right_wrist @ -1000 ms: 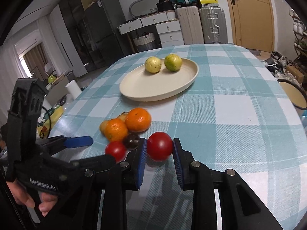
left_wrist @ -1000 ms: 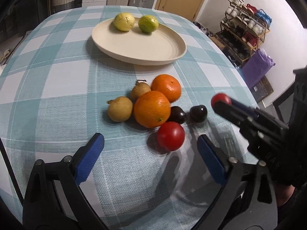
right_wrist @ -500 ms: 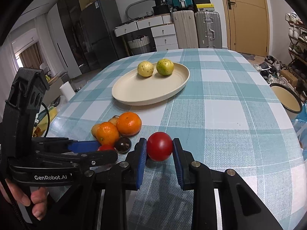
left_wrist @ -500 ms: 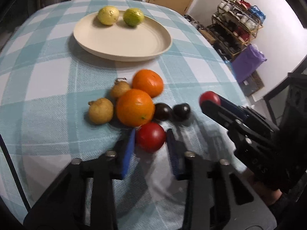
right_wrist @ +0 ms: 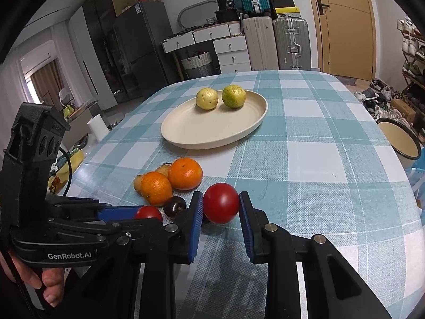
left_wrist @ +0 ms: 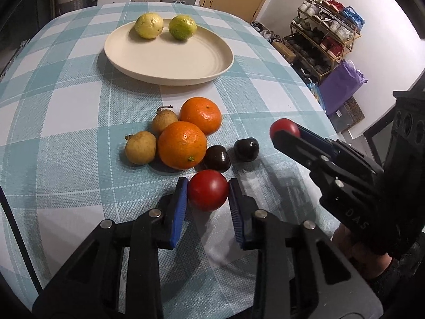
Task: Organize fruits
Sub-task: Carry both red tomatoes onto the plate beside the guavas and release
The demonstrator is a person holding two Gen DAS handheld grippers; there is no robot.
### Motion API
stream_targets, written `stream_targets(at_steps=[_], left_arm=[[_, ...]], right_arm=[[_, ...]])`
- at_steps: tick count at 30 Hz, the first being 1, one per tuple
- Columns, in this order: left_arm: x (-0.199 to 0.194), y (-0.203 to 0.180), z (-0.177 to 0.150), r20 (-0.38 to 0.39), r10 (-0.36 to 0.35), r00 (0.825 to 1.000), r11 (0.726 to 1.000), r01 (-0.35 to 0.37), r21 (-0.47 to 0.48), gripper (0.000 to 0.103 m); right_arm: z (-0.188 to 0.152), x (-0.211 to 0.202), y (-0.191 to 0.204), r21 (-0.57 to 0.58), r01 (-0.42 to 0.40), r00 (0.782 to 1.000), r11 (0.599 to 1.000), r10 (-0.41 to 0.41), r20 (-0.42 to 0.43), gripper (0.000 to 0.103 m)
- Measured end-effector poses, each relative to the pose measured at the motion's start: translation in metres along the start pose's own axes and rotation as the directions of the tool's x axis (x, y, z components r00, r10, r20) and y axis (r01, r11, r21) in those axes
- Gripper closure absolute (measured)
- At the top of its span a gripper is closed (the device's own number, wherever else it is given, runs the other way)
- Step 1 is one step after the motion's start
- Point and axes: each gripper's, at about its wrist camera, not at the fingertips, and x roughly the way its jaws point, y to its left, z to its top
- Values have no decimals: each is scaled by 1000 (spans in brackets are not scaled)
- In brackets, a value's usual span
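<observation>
My left gripper is shut on a red tomato at the near edge of the fruit pile. Behind it lie two oranges, two small tan fruits and two dark plums. My right gripper is shut on a second red tomato, just above the cloth; in the left wrist view it shows at the right, tomato at its tip. The cream plate farther back carries a yellow fruit and a green one.
A teal-and-white checked cloth covers the table. Off its right edge stand a shoe rack, a purple bag and a cream bowl. Suitcases and drawers line the back wall. A hand holds the left gripper.
My left gripper moved forward around the near tomato and closed its jaws on it. The right gripper kept its tomato and stayed in place.
</observation>
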Motion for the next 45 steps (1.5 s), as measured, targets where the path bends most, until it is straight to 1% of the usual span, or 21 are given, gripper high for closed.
stream_targets(at_steps=[7,13,17,24,29,35,39,45], left_arm=[[-23,-1,4,49,-17,999,1000,16,10,76],[-41,1,21,95,-35,995,999,34,21,76],[-48,11,41,127,-39,991,999,37,18,76],[-53,41,90,182,-15,983,1000,16,-3,76],[-44,66,129,191,1,982,1000,3,-23,75],[-17,94,164,179,13,984,999,-5,-49,75],[1,107,182,159,18,987,999,-11,-46,75],[26,116,196,138,28,990,999,-23,-35,75]], right_arm=[[5,-4,-1,0,6,1000,1000,-6,13,75],[17,-4,-7,18,-6,1000,1000,5,30,75],[31,2,-10,27,-24,999,999,23,30,75],[65,21,-9,7,-53,998,999,53,36,75],[93,45,-10,28,-106,994,994,106,22,75],[121,78,-5,34,-154,988,988,154,-11,75],[139,102,-2,35,-177,983,984,179,-39,75],[156,125,-4,43,-177,983,983,179,-52,75]])
